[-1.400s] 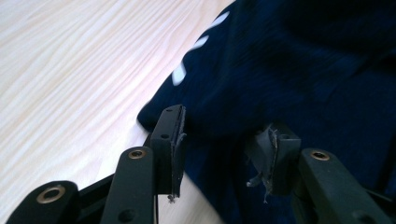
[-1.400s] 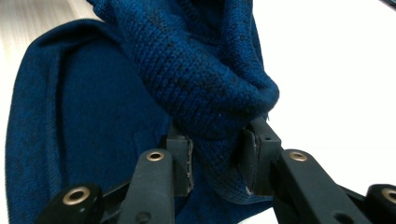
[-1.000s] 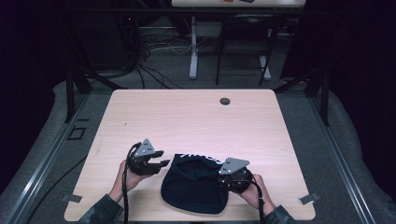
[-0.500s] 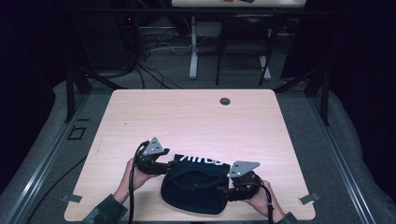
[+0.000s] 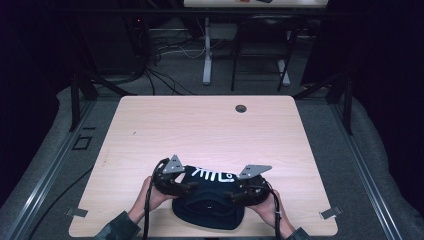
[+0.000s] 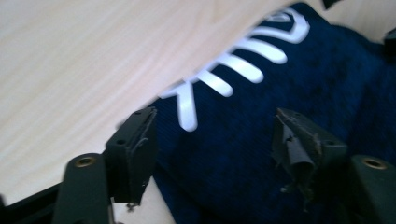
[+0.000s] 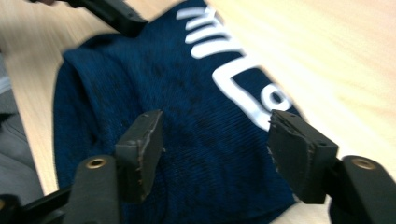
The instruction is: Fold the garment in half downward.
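Lying folded at the table's (image 5: 210, 125) near edge, the navy cloth (image 5: 210, 207) looks nearly done; both the left gripper (image 6: 215, 140) and right gripper (image 7: 215, 144) have just been opening, jaws apart above it, gripping nothing; perhaps only smoothing remains.

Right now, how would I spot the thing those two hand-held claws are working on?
Look at the near edge of the pale wooden table. Between the two grippers lies a dark navy knitted garment. White lettering along its far edge marks it out.

Black tongs (image 5: 192, 186) with brass screws, grey three-cornered plates, trailing black cables, dark sleeves.
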A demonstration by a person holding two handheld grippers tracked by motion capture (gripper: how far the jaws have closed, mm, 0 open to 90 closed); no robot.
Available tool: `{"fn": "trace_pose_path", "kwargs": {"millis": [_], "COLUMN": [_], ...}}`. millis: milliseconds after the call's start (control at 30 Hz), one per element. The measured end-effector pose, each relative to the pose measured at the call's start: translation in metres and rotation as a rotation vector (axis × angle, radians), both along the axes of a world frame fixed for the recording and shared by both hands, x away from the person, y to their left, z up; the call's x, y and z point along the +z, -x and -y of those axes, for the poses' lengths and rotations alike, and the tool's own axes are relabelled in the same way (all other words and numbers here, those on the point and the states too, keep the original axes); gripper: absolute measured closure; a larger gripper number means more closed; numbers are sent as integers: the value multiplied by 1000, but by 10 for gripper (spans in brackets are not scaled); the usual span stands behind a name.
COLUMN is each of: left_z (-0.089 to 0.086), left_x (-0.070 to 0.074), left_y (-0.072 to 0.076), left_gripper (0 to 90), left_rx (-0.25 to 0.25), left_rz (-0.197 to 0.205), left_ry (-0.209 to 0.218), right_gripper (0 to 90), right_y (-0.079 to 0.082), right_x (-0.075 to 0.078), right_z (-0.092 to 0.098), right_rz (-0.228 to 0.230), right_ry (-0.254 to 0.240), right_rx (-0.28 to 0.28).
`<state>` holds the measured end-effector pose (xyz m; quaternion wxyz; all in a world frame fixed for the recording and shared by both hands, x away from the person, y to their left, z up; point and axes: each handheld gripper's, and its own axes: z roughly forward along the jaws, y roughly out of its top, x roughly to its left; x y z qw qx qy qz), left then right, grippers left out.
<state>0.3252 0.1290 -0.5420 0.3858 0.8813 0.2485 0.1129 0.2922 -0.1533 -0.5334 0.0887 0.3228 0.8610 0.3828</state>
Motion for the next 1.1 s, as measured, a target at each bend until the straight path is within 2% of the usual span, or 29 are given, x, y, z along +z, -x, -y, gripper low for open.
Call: {"fn": "trace_pose_path", "kwargs": {"millis": [100,167,200,233,267,300,333,500,700,867,933,967,1000,1033,1100], "left_z": [3,4,4,5,6,6,6,6,8,9,9,10,10,11,13], "left_x": [-8,-13,-16,-18,-22,-24,-26,-28,-30,-33,-34,-34,-35,-35,-35], "left_y": [6,8,9,10,12,13,14,15,15,11,9,7,5,4,1], "left_gripper": [255,235,204,183,171,163,159,153,150,145,137,122,114,113,113], "left_rx": [-29,-48,-49,-44,-47,-49,-43,-31,0,34,40,43,47,56,68], "left_rz": [-17,-33,-38,-41,-49,-49,-45,-50,-57,-54,-61,-70,-72,-72,-62], "left_ry": [-27,-44,-69,-74,-86,-95,-100,-104,-101,-82,-80,-79,-73,-75,-75], "right_gripper": [282,273,257,232,223,207,179,142,139,132,68,20,0,0,0], "right_y": [-1,0,1,1,1,1,2,3,-6,-16,-20,-23,-30,-34,-40], "right_x": [-11,-17,-20,-22,-24,-25,-27,-31,-32,-33,-33,-36,-38,-39,-39], "right_z": [-6,-8,-10,-11,-12,-14,-15,-22,-23,-23,-23,-23,-21,-20,-19], "right_rz": [-45,-52,-53,-75,-76,-67,-63,-30,-15,-12,-4,-11,-45,-57,-51], "right_ry": [35,61,72,82,88,120,130,190,212,213,228,228,226,213,210], "right_rx": [9,20,21,30,30,36,46,59,79,75,68,53,55,56,48]}}
